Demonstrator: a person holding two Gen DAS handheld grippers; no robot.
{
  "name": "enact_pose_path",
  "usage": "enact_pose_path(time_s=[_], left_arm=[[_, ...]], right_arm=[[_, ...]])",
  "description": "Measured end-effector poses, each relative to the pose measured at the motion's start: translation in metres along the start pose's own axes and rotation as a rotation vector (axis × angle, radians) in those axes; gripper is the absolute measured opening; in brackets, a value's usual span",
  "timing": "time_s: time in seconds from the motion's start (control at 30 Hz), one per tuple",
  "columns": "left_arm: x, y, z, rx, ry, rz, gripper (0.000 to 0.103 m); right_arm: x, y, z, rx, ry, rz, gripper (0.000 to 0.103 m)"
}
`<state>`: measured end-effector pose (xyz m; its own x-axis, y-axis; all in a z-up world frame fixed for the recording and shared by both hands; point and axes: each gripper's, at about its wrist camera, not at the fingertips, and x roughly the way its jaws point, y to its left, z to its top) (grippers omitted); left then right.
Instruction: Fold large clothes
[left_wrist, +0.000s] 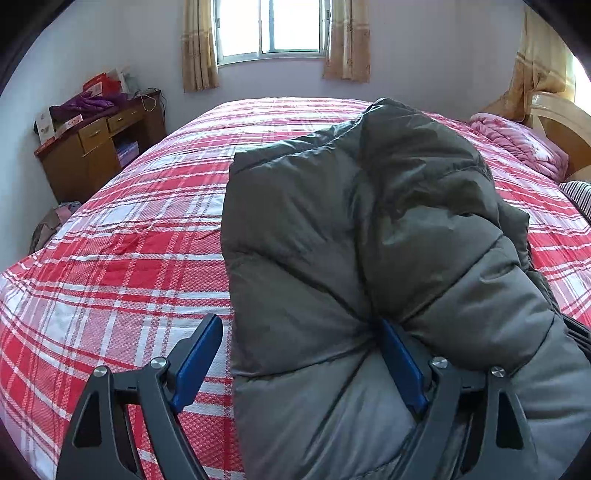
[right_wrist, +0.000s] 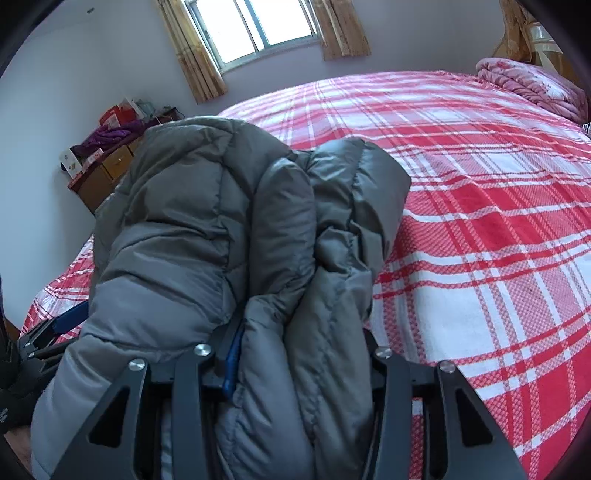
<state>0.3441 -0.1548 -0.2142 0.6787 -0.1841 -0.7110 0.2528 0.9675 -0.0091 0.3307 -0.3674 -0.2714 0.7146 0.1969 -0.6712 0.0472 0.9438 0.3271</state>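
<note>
Our left tongs (left_wrist: 299, 354) spread wide around puffy grey quilted jacket (left_wrist: 369, 229), long axis running far, right tongs (right_wrist: 295, 350) clenched on its bunched folds, plaid bed (left_wrist: 129, 258).

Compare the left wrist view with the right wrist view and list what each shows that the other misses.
Only the left wrist view shows the left gripper wide open around the grey jacket's edge, plus a heap of clothes on the floor.

Only the right wrist view shows the right gripper with jacket folds bunched between its fingers, one blue pad showing.

Both show the plaid bed, window, wooden desk and pink quilt.
</note>
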Motion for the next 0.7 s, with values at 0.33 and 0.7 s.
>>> enact_pose_path(time_s=[0.33,0.7], left_arm=[[-0.006,-0.015,0.001,0.071,-0.013,-0.055,0.055],[-0.012,-0.026,-0.001,0.148,-0.04,0.022,0.035]], right_arm=[[0.001,-0.008,0.0,0.018,0.015,0.06,0.035],[-0.005,-0.009,-0.004,-0.001,-0.01,0.094,0.023]])
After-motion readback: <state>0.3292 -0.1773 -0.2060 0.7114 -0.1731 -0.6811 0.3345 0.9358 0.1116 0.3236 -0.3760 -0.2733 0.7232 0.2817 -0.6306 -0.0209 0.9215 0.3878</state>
